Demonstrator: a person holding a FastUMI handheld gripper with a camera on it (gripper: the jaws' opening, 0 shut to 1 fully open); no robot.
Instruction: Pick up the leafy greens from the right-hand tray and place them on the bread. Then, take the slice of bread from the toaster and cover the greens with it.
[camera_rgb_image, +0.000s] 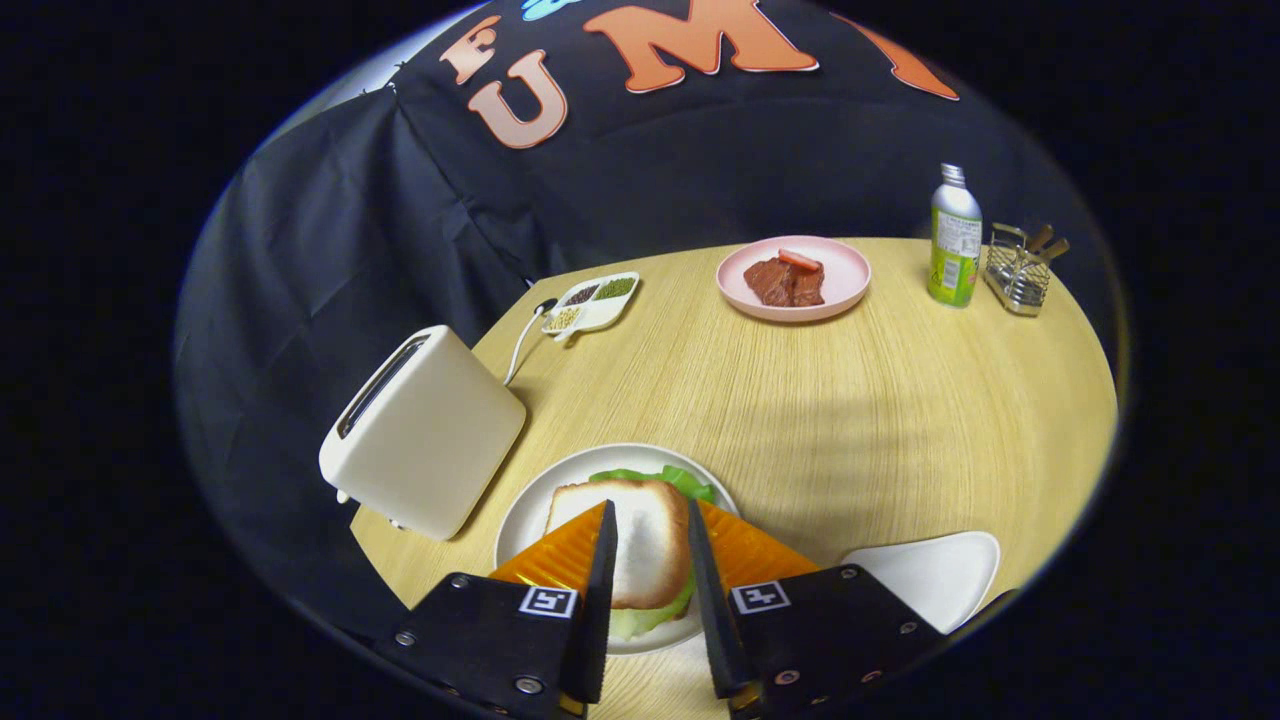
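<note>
A toasted slice of bread (645, 535) lies flat on the leafy greens (668, 480), whose edges stick out beyond it and at its near side, all on a round white plate (530, 505). My gripper (648, 515) hovers over this stack, open, with the fingers (603, 560) spread and the bread seen in the gap between them; neither finger presses on it. The cream toaster (420, 440) stands just left of the plate, its slot dark. The white right-hand tray (940, 575) sits right of the fingers, bare.
Beyond the plate, on the round wooden table (850, 420), are a pink plate (845, 285) with meat, a divided dish (592, 303) of grains, a green bottle (955, 240) and a wire holder (1018, 272). The toaster's cord (522, 345) trails toward the back.
</note>
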